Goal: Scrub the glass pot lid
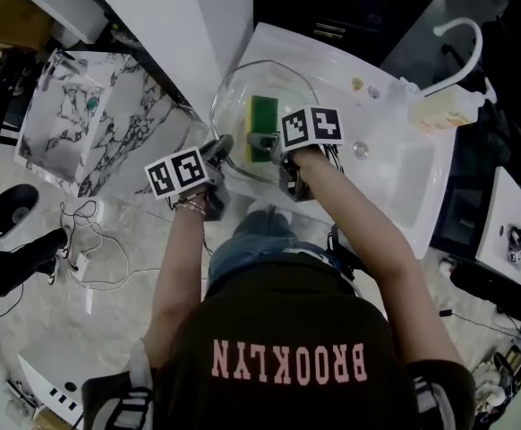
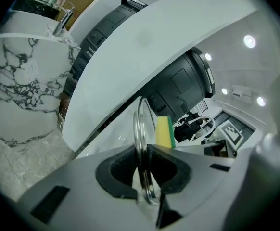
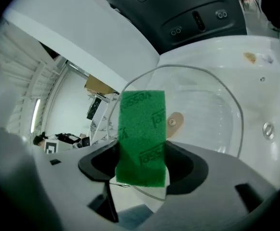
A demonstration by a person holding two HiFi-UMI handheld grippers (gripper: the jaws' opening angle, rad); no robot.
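The round glass pot lid is held up on edge over the white sink. My left gripper is shut on its metal rim, seen edge-on in the left gripper view. My right gripper is shut on a green-and-yellow sponge, whose green scouring face lies flat against the glass. Through the lid the lid's round knob mount shows. The sponge's yellow side appears behind the rim in the left gripper view.
A white curved faucet and a soap bottle stand at the sink's far right. The sink drain lies right of my hands. A marbled cabinet stands to the left, with cables on the floor.
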